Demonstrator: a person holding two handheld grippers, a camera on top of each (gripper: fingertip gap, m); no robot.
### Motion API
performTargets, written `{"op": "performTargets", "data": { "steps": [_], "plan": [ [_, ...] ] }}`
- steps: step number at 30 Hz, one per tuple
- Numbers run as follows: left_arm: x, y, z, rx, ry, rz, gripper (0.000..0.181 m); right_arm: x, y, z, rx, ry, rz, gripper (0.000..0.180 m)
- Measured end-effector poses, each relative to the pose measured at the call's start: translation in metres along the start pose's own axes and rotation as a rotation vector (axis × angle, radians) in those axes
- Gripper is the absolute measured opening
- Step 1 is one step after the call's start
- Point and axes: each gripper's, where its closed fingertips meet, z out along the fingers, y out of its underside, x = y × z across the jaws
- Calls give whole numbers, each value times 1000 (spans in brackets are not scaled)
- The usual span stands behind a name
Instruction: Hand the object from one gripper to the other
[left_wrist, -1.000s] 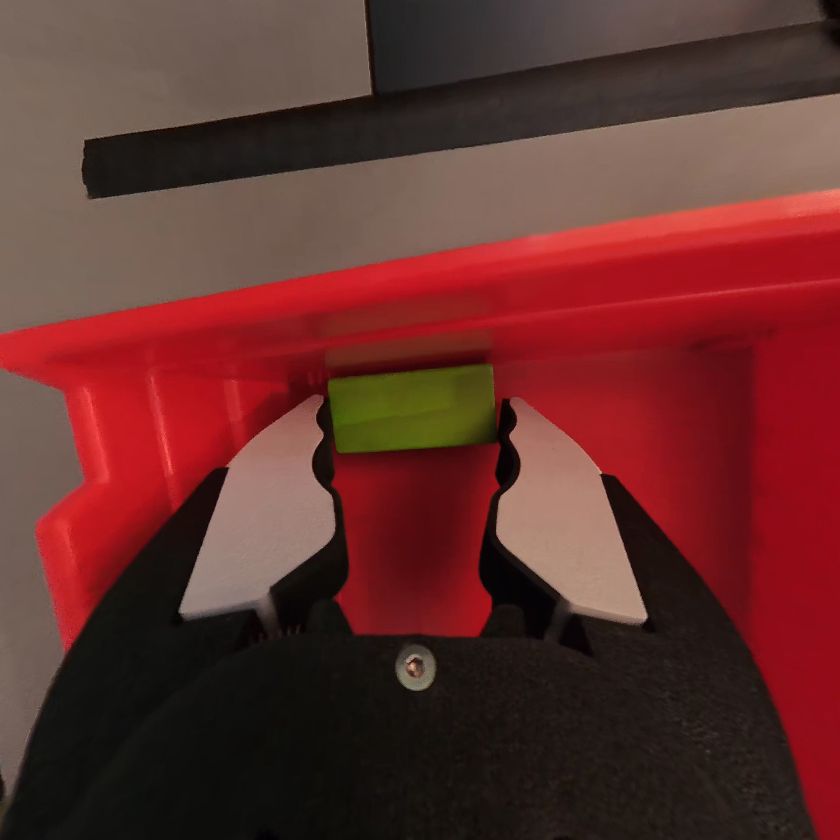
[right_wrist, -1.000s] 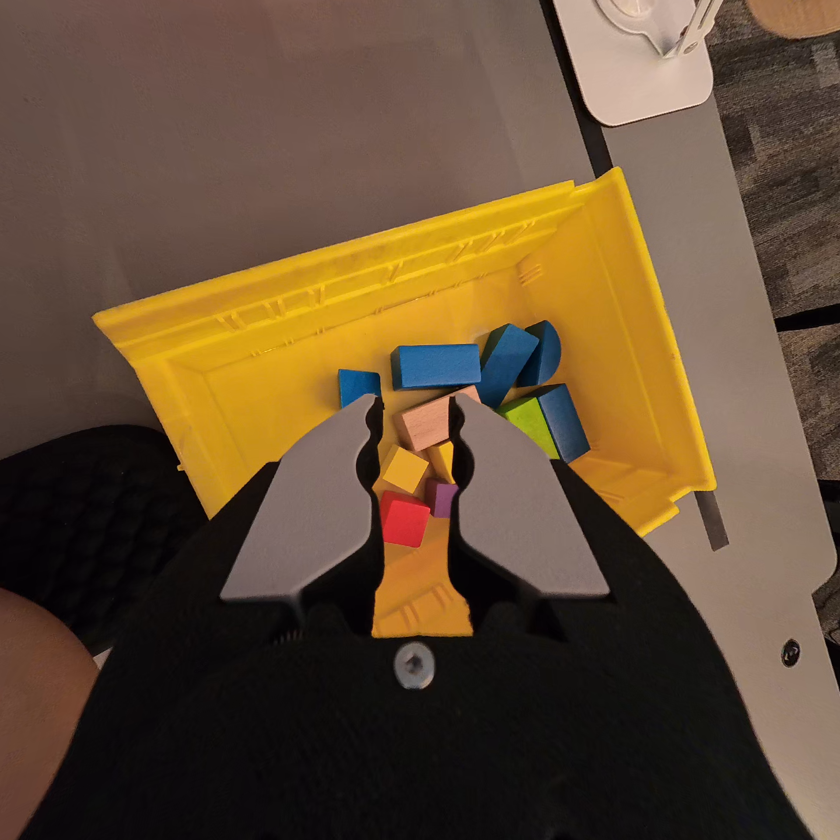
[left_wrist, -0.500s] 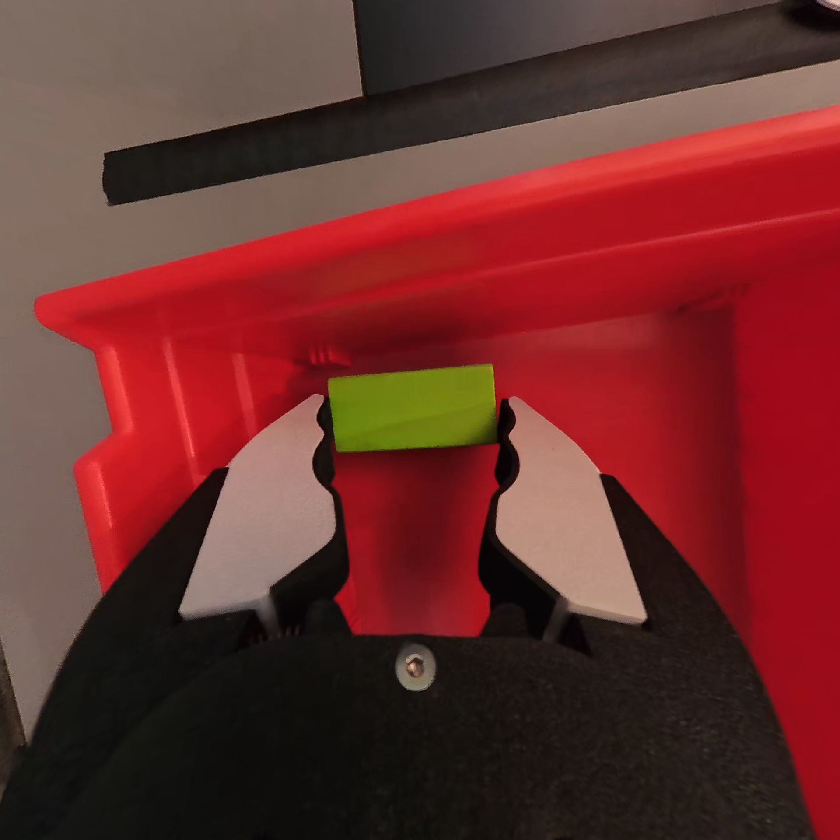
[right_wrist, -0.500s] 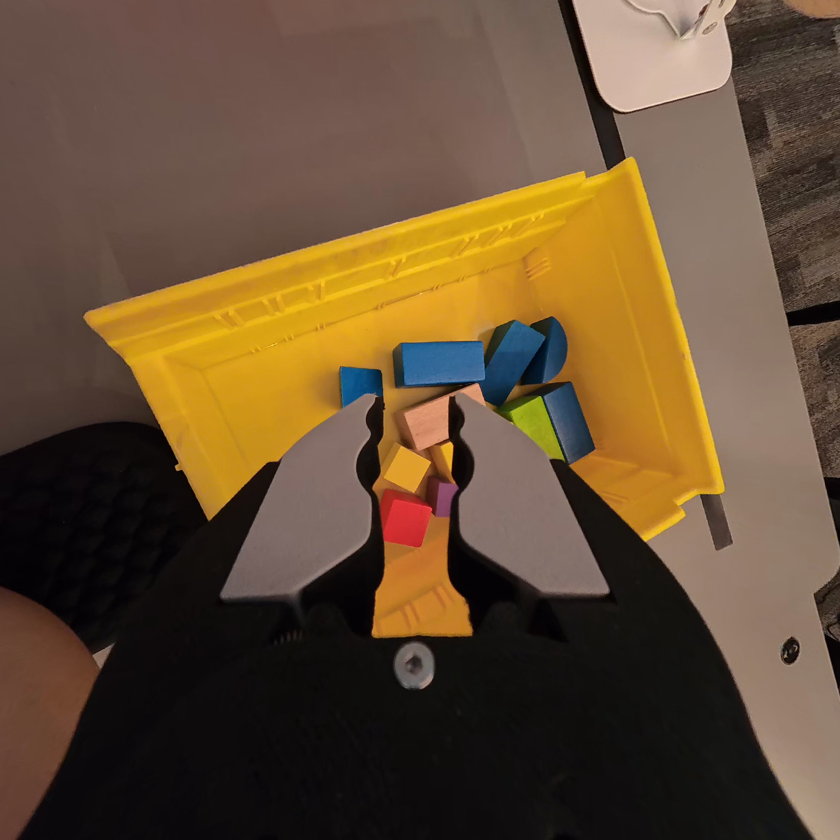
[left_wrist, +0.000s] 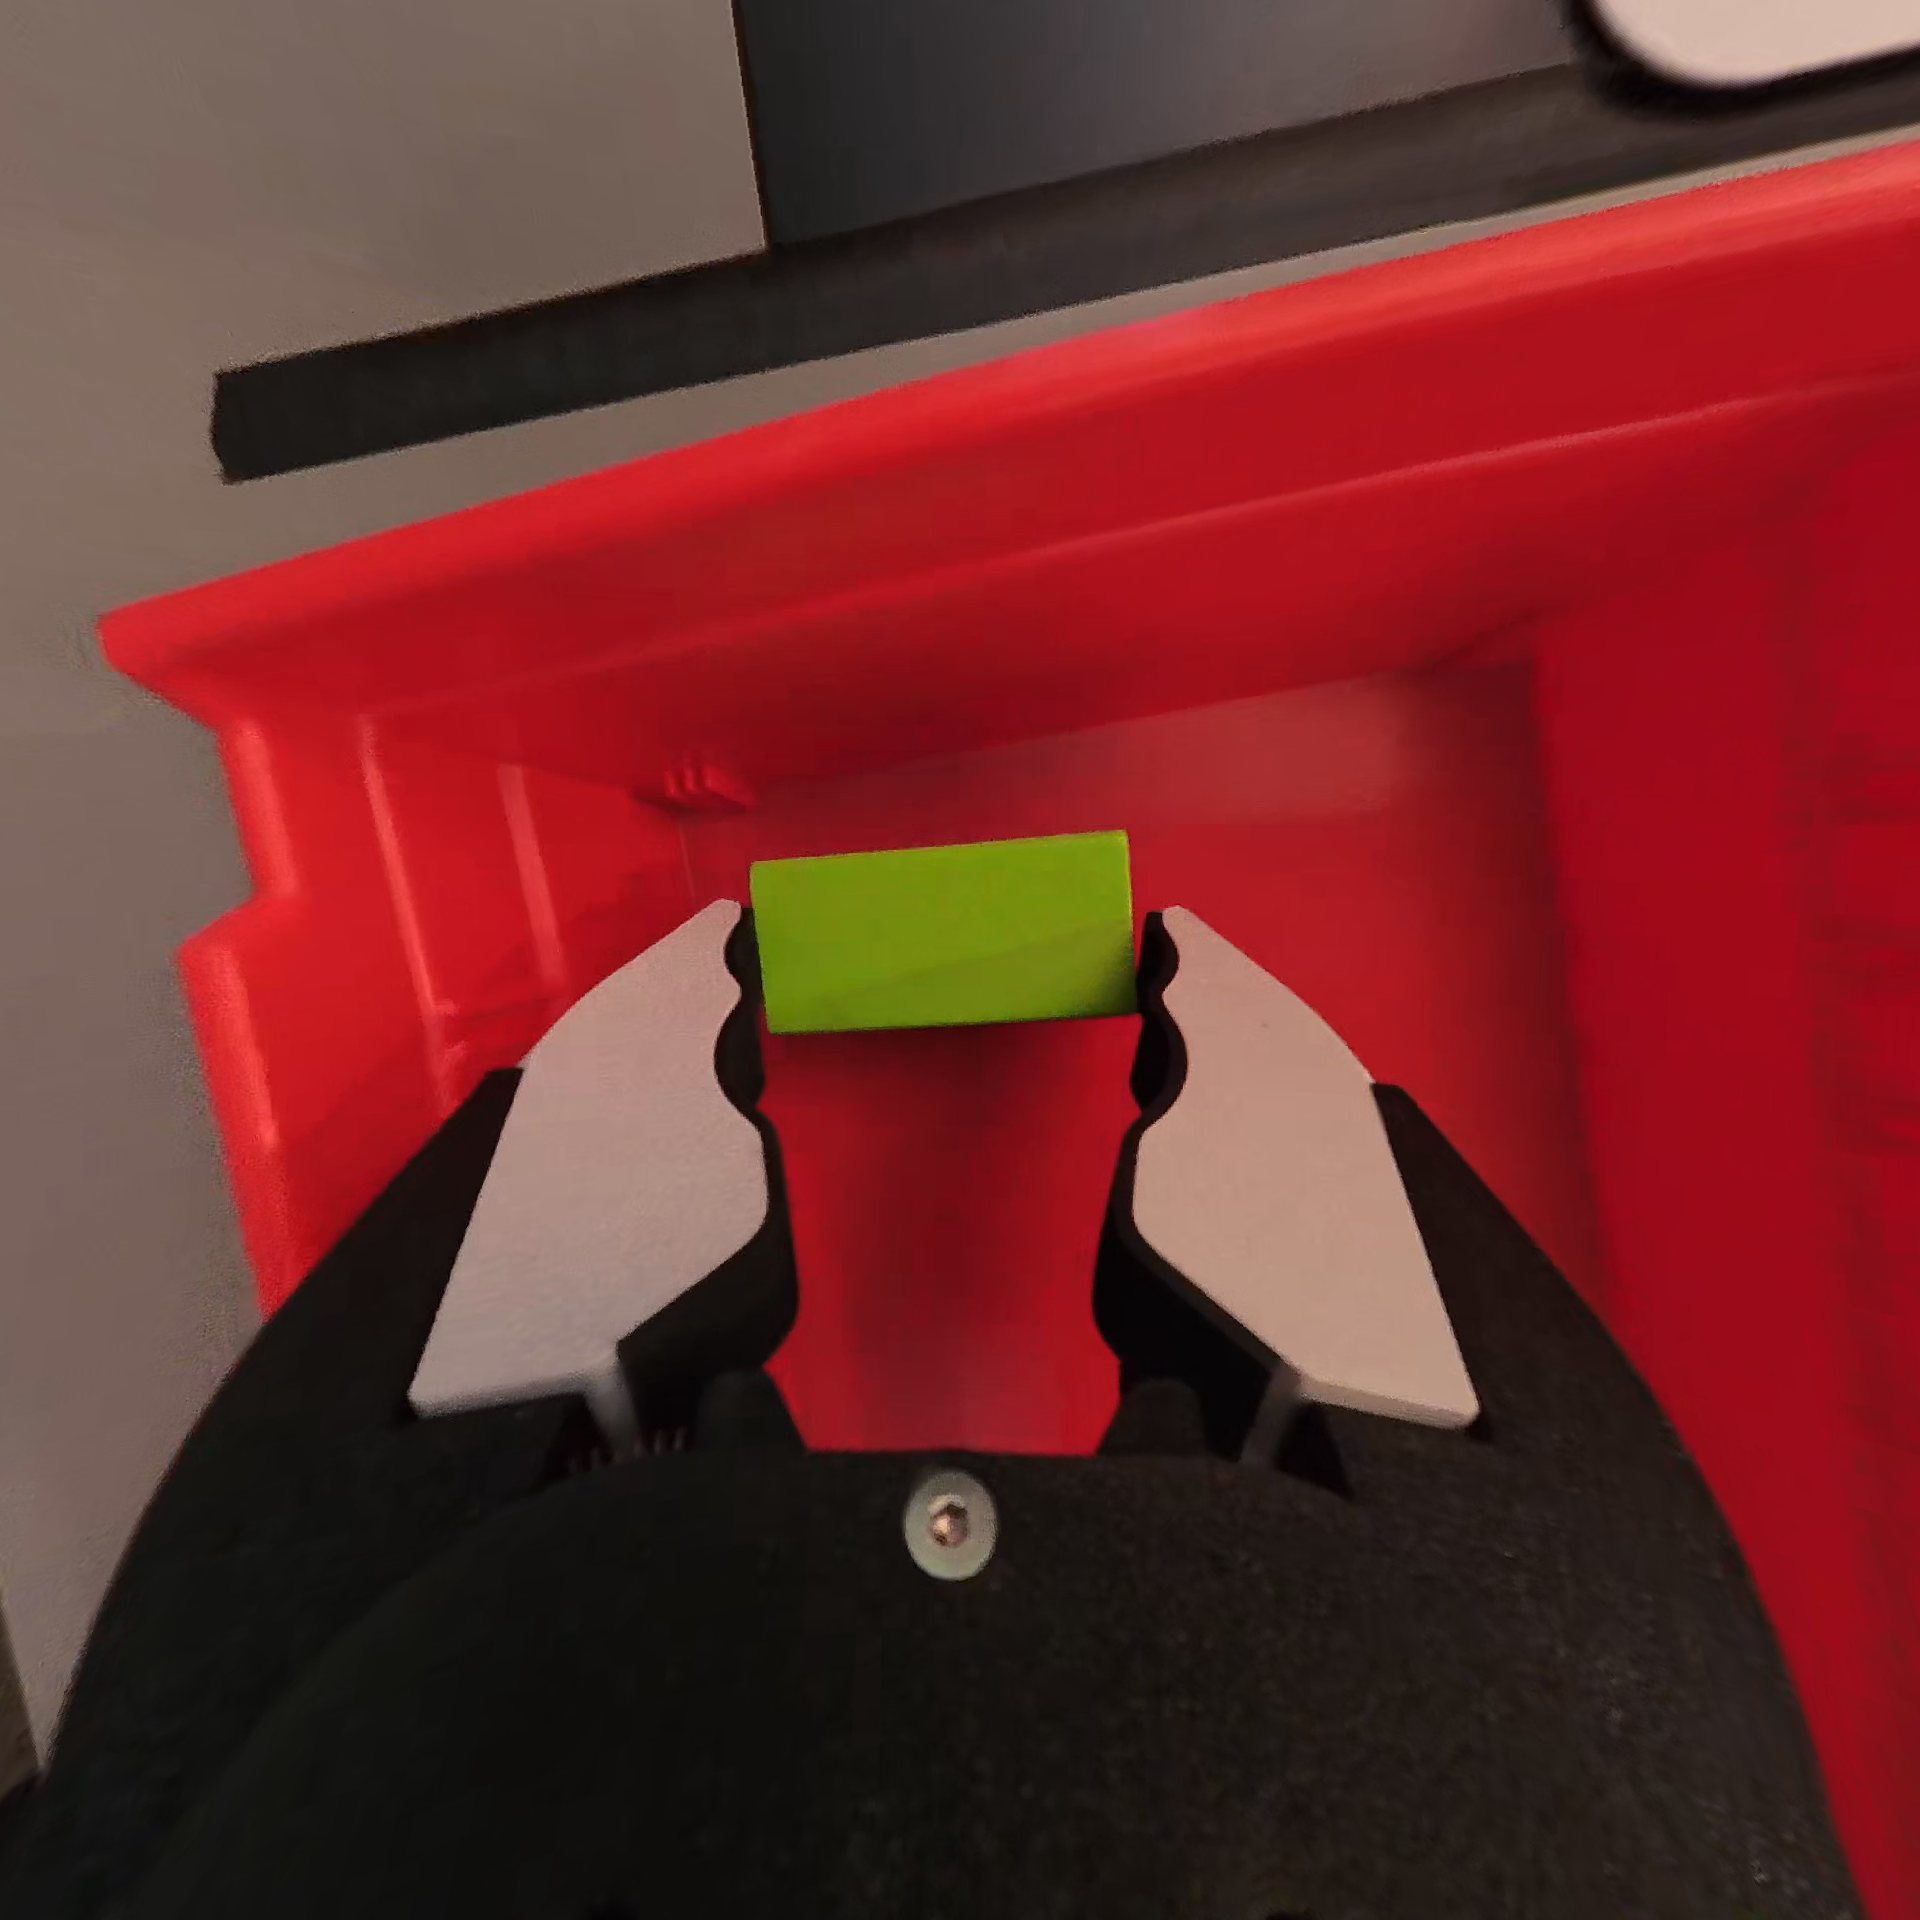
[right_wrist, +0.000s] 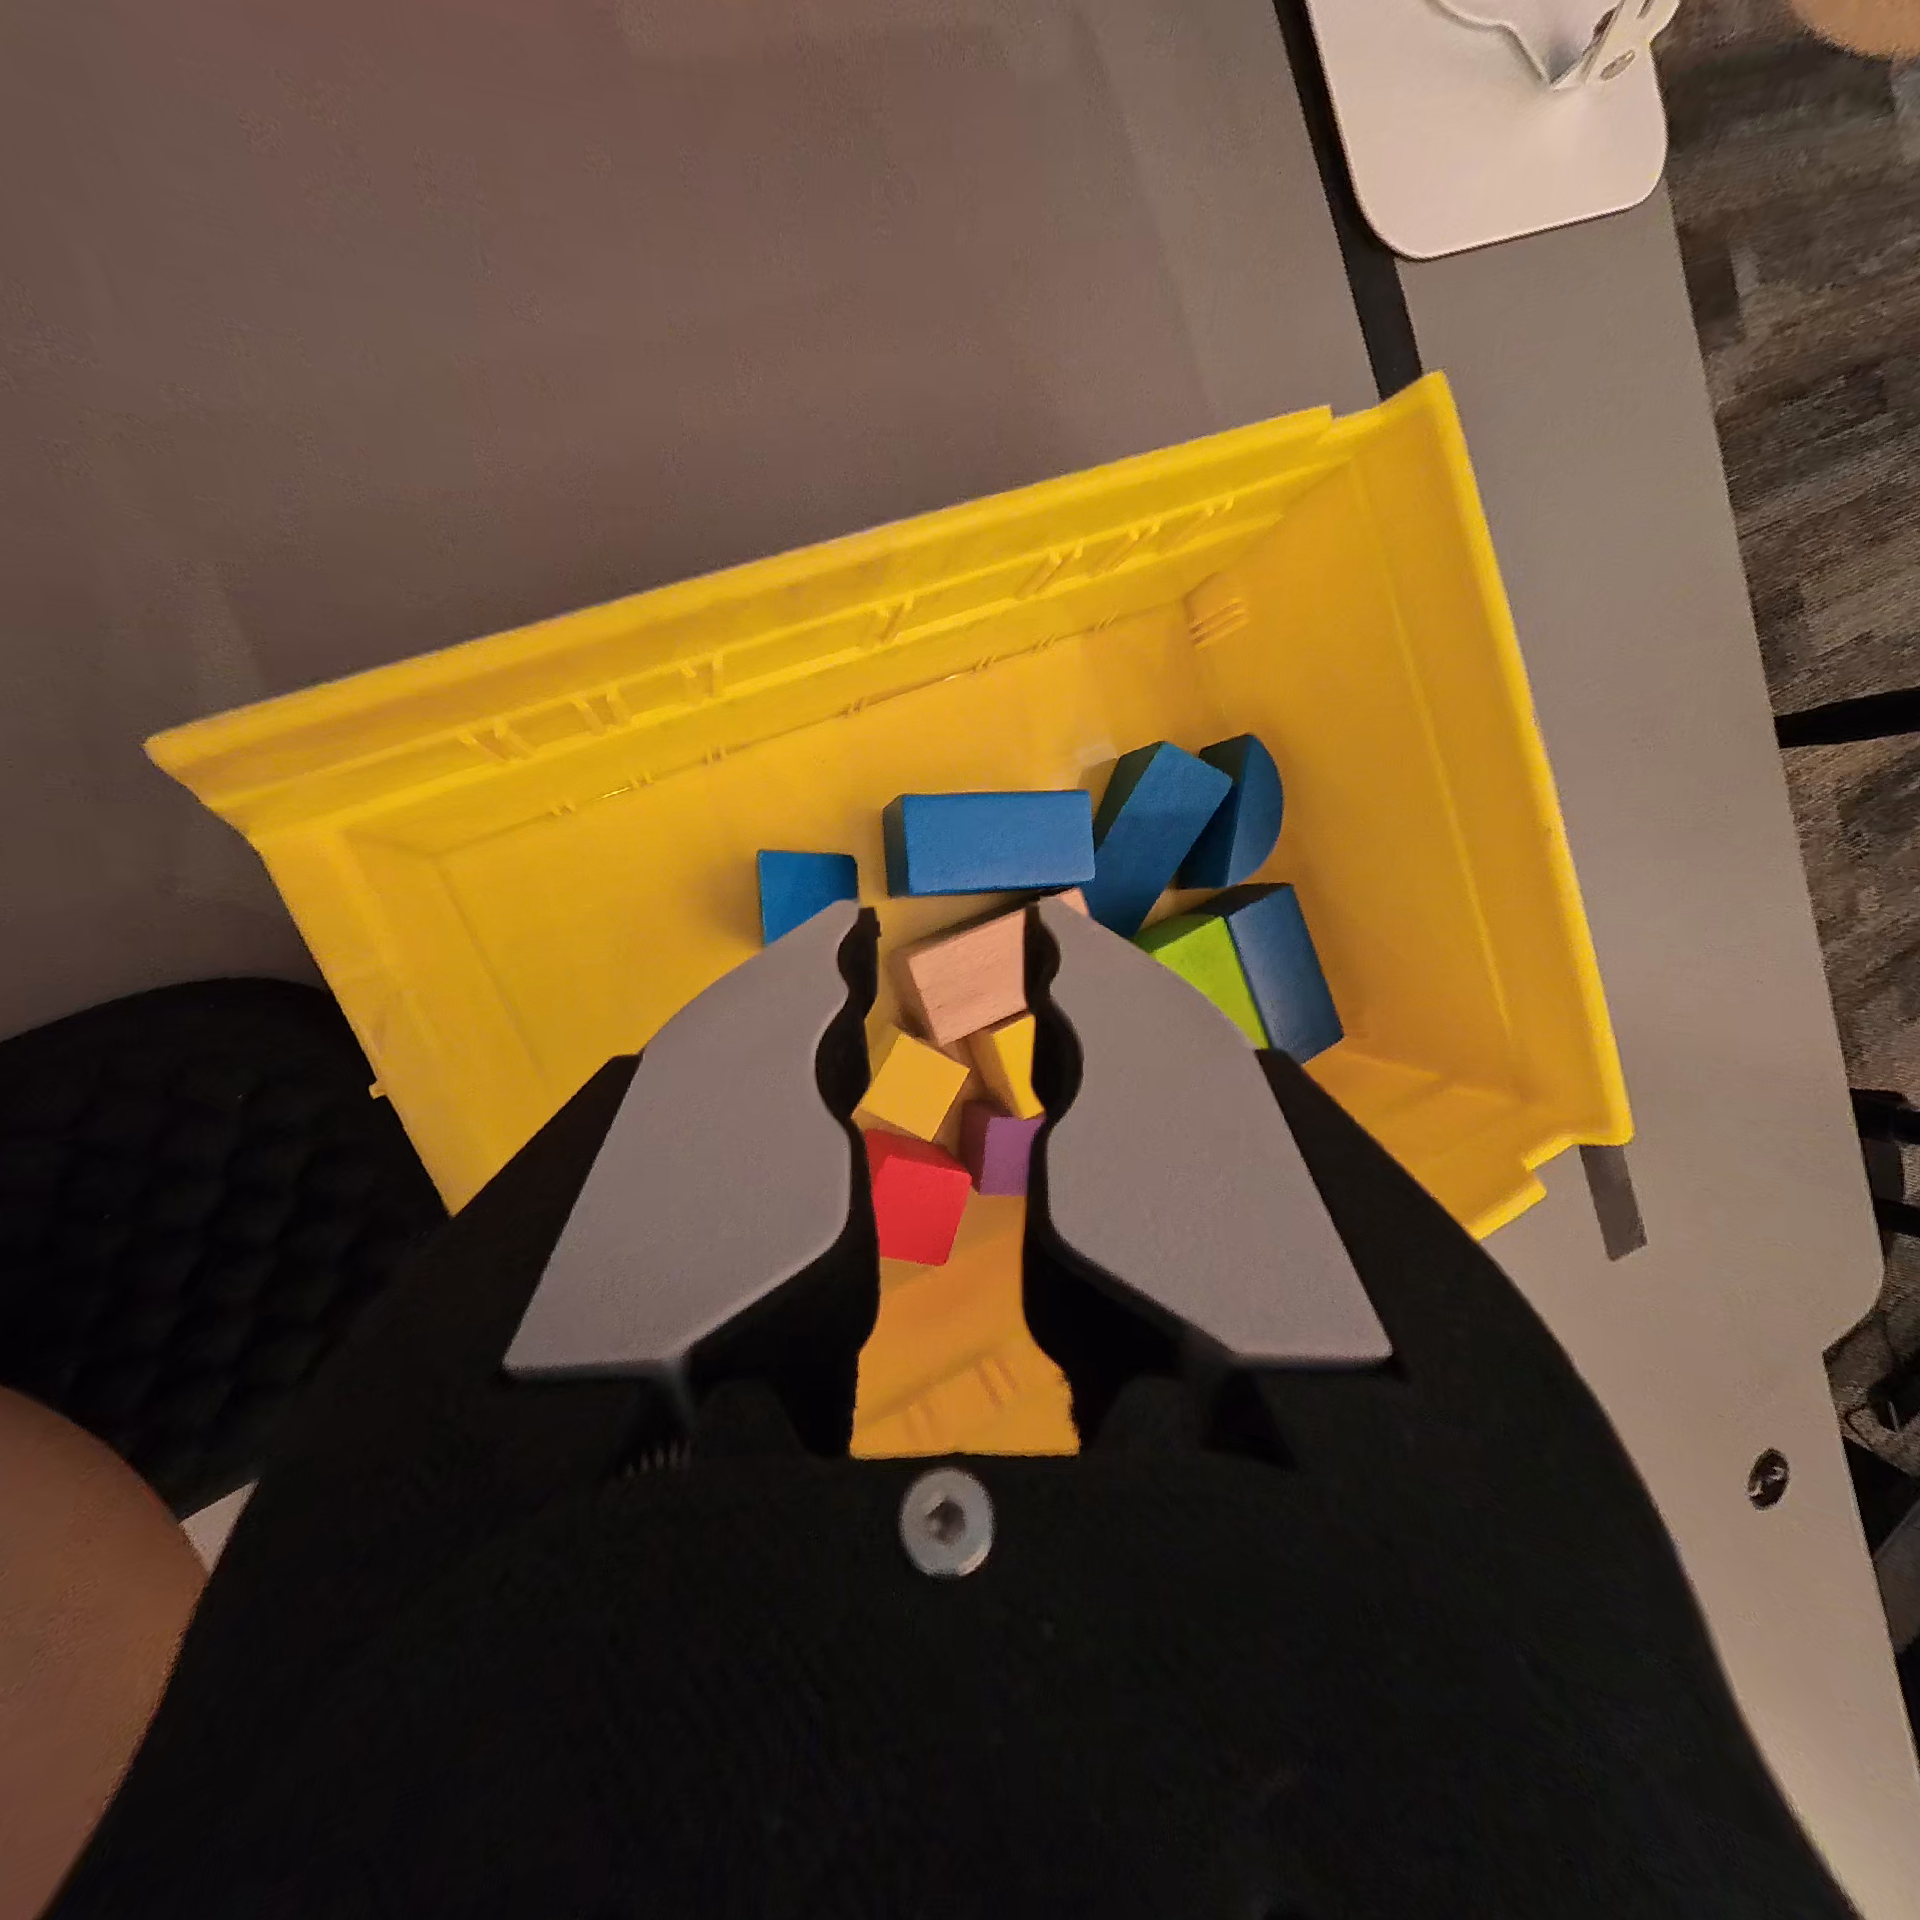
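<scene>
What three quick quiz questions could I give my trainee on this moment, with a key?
1. True or false: the left gripper is shut on the green block.
2. Which bin lies under the right gripper? A) red bin B) yellow bin C) no bin
3. Fill in: the right gripper holds ____.

Key
1. True. The block sits clamped between the fingertips, over the red bin.
2. B. The yellow bin holds loose blocks, among them a red cube and a long blue block.
3. Nothing. Its jaws stand apart with only the bin's blocks showing through the gap.
</scene>
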Motion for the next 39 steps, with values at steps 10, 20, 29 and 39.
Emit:
{"op": "performTargets", "data": {
  "steps": [10,20,29,39],
  "plan": [
    [99,-38,-171,408,714,66,69,14,-113,-26,383,290,-244,25],
    [238,52,-294,210,1632,588,69,-105,-233,-44,816,177,-599,45],
    [275,105,-299,88,1567,891,69,-167,-242,-33,786,20,-744,51],
    [274,106,-304,99,1566,892,69,-176,-246,-33,788,70,-808,34]
  ]
}}
